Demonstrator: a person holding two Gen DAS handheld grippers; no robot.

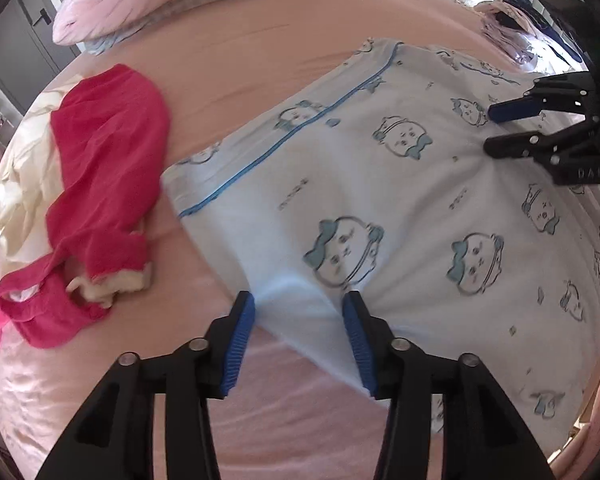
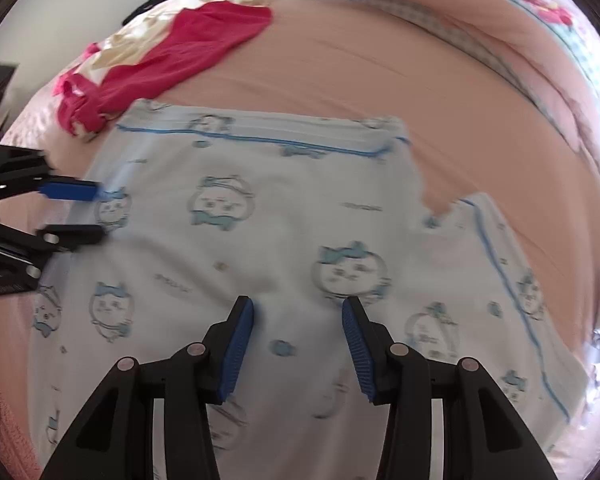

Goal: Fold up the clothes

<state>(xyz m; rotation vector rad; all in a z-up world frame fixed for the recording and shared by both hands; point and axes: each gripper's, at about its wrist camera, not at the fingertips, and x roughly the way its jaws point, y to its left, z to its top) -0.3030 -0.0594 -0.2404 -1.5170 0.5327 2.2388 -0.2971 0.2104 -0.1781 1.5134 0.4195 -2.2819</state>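
Your bed point(image 1: 260, 52), with its pink sheet, carries everything here, and the pale blue pyjama garment point(image 1: 400, 200) printed with little cartoon faces lies spread flat across the middle of it, blue piping running along its far edge. Off to one side of that garment, just beside its corner, sits a heap of red and cream clothes point(image 1: 100, 184) waiting its turn, and pink pillows point(image 1: 112, 4) are bunched along the head of the bed. By the look of it you are partway through folding the blue garment: it seems laid out and smoothed, with one flap near its far right edge already turned, so I judge the next move is to take an edge and carry it over the body of the cloth, which calls for a clean pinch on a single layer at both sides and an even lift so the fold line stays straight. Your left claw point(image 1: 298, 328) points steeply down over the near corner of the garment, jaws about half apart, the cloth edge lying between them but not pinched. Your right claw point(image 2: 298, 332) likewise points steeply down over the garment's middle, jaws roughly half apart, hovering above flat fabric and holding nothing. Both views are blurred, so fine creases are hard to read.
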